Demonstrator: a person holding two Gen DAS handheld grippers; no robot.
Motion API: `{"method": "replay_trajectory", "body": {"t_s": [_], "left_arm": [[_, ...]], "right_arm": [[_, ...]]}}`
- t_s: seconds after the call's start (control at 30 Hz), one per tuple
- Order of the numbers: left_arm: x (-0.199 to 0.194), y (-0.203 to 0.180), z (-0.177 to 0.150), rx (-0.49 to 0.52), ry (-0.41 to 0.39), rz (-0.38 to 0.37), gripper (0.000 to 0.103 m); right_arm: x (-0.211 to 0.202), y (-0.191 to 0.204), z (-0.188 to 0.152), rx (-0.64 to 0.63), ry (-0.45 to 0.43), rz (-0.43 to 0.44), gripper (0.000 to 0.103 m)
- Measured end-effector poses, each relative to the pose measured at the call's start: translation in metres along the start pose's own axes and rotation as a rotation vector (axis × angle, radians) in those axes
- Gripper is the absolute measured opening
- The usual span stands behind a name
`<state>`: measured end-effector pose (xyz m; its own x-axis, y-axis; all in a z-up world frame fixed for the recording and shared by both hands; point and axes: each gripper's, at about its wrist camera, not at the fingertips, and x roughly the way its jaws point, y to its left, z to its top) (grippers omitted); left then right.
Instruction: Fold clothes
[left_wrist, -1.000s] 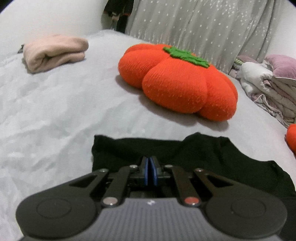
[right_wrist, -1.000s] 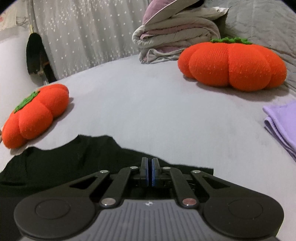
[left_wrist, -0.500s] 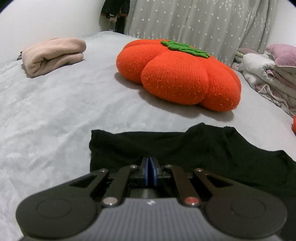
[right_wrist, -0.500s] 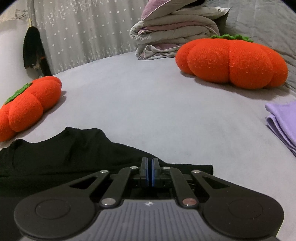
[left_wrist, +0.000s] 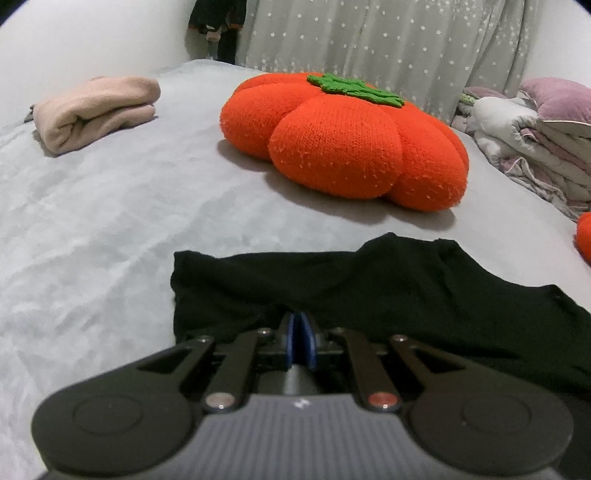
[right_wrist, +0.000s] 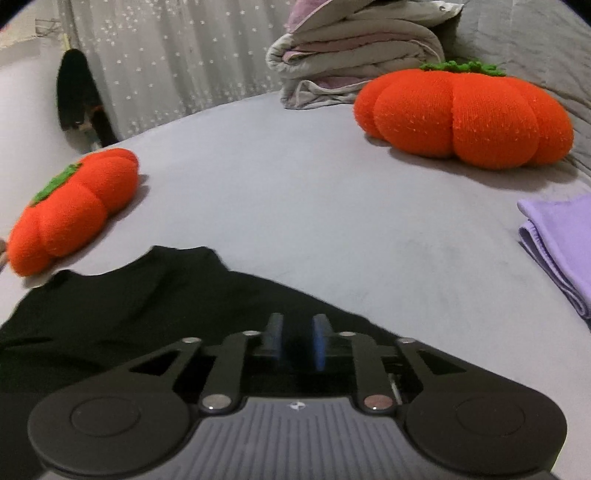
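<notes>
A black garment (left_wrist: 369, 288) lies spread flat on the grey bed (left_wrist: 110, 221), its upper edge facing the cushions. In the left wrist view my left gripper (left_wrist: 298, 325) sits low over the garment's near left part. Its jaws are opening, and the blue pads stand a narrow slit apart without pressing on the cloth. In the right wrist view the same garment (right_wrist: 147, 295) fills the lower left. Low over its right part, my right gripper (right_wrist: 297, 332) is opening too. Its fingers (right_wrist: 318, 343) stand clearly apart, with only dark cloth showing below the gap.
One orange pumpkin cushion (left_wrist: 343, 140) lies just beyond the garment, another (right_wrist: 461, 114) at the far right. A folded pink garment (left_wrist: 96, 110) sits far left, a folded purple cloth (right_wrist: 557, 243) at the right edge. Stacked quilts (right_wrist: 354, 48) and a dotted curtain (left_wrist: 369, 37) stand behind.
Both grippers were shut and now stand parted, the right one wider. The right gripper has shifted a little over the garment, whose right corner is now hidden under it.
</notes>
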<state>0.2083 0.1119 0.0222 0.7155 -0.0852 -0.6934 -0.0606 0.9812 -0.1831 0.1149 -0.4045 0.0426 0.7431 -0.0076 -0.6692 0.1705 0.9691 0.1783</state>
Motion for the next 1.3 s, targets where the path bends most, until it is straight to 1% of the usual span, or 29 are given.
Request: {"method": "replay_trajectory", "body": {"t_s": [0.03, 0.1, 0.2, 0.3, 0.4, 0.47, 0.53, 0.6, 0.67, 0.73, 0.87, 0.93, 1.03, 1.1, 1.23, 1.27, 1.3], "left_arm": [[-0.001, 0.001, 0.0, -0.003, 0.005, -0.006, 0.015], [-0.005, 0.003, -0.001, -0.007, 0.015, -0.021, 0.023], [-0.013, 0.003, -0.005, -0.007, 0.032, -0.042, 0.031], [-0.02, 0.003, -0.008, -0.016, 0.052, -0.068, 0.032], [-0.026, 0.005, -0.01, -0.035, 0.072, -0.099, 0.029], [-0.028, 0.003, -0.011, -0.025, 0.075, -0.107, 0.029], [-0.028, 0.0, -0.012, -0.016, 0.075, -0.11, 0.029], [-0.026, -0.002, -0.013, -0.014, 0.078, -0.11, 0.029], [-0.025, -0.004, -0.014, -0.008, 0.083, -0.107, 0.029], [-0.024, -0.005, -0.015, -0.002, 0.089, -0.105, 0.029], [-0.025, 0.0, -0.012, -0.027, 0.081, -0.114, 0.029], [-0.023, 0.001, -0.012, -0.031, 0.087, -0.111, 0.029], [-0.02, 0.0, -0.014, -0.024, 0.095, -0.106, 0.029], [-0.02, -0.001, -0.013, -0.027, 0.094, -0.11, 0.029], [-0.017, -0.002, -0.012, -0.039, 0.088, -0.104, 0.029], [-0.015, -0.003, -0.013, -0.035, 0.082, -0.095, 0.025], [-0.014, -0.004, -0.013, -0.031, 0.079, -0.088, 0.016]], "right_arm": [[-0.006, -0.001, -0.001, 0.005, 0.0, 0.014, 0.029], [-0.017, -0.006, -0.005, 0.036, 0.015, 0.053, 0.034], [-0.023, -0.011, -0.013, 0.068, 0.061, 0.106, 0.037], [-0.022, -0.015, -0.019, 0.104, 0.103, 0.15, 0.037], [-0.011, -0.02, -0.019, 0.186, 0.129, 0.21, 0.037], [-0.004, -0.02, -0.019, 0.209, 0.149, 0.225, 0.037], [0.0, -0.016, -0.02, 0.19, 0.178, 0.229, 0.037], [-0.002, -0.01, -0.019, 0.143, 0.187, 0.244, 0.037], [-0.004, -0.004, -0.018, 0.118, 0.195, 0.283, 0.037], [-0.002, 0.003, -0.019, 0.08, 0.228, 0.305, 0.037], [-0.01, 0.016, -0.021, -0.028, 0.251, 0.319, 0.037], [-0.008, 0.023, -0.025, -0.091, 0.266, 0.283, 0.037], [0.001, 0.033, -0.033, -0.142, 0.286, 0.238, 0.037], [0.003, 0.033, -0.029, -0.119, 0.279, 0.244, 0.038], [0.011, 0.028, -0.026, -0.065, 0.22, 0.228, 0.038], [0.013, 0.027, -0.025, -0.052, 0.205, 0.224, 0.036], [0.015, 0.028, -0.025, -0.057, 0.188, 0.209, 0.034]]}}
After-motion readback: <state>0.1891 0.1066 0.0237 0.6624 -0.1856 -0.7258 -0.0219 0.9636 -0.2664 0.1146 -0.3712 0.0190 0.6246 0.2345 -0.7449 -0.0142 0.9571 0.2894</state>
